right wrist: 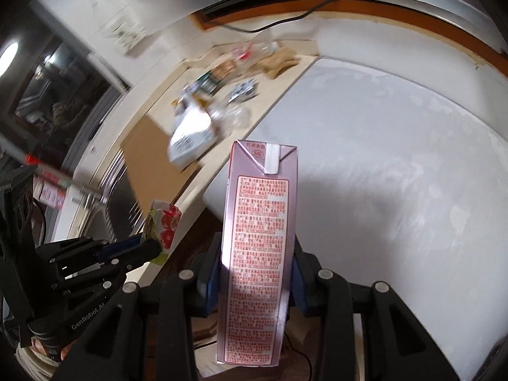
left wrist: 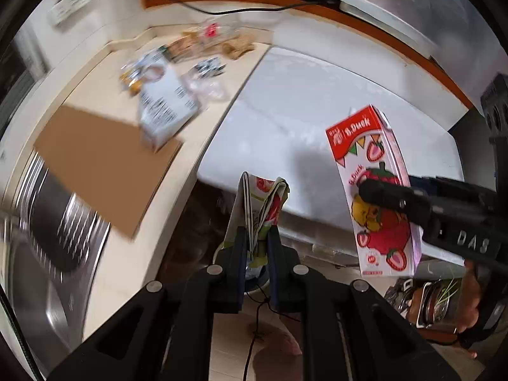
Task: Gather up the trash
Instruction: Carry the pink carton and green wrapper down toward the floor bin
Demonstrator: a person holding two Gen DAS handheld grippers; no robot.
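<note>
Nearest in the left wrist view, the left gripper [left wrist: 257, 238] is being held clamped on a flattened juice carton [left wrist: 260, 206], printed with red fruit on pale green. The crushed carton is being pinched near its lower end, and its long axis is running from the jaws toward 12 o'clock, with the folded top leaning slightly toward 1 o'clock.

In the right wrist view, the right gripper [right wrist: 254, 254] is being kept closed on a strawberry milk carton [right wrist: 258, 247], whose narrow faces are being pressed by the blue pads. This intact carton is being carried upright along the fingers: its long axis is lying from 6 to 12 o'clock, the sealed top pointing away from the camera and the printed ingredient panel facing it. From the left camera the same carton is seen at 3 o'clock, gripped about mid-height and tilted slightly.

Both items are being held in the air, off the counter, side by side and apart. No bin is visible in either view, so the direction of the drop-off cannot be told; neither hand can be judged nearer to it.

Farther off, toward 11 o'clock, the beige counter [left wrist: 104, 73] is carrying a brown cardboard sheet [left wrist: 104, 165], a white printed box [left wrist: 168, 108] and blurred wrappers [left wrist: 209, 66], which are judged to be remaining trash. Beyond, at 1 o'clock, a white appliance top [left wrist: 317, 104] is lying.
</note>
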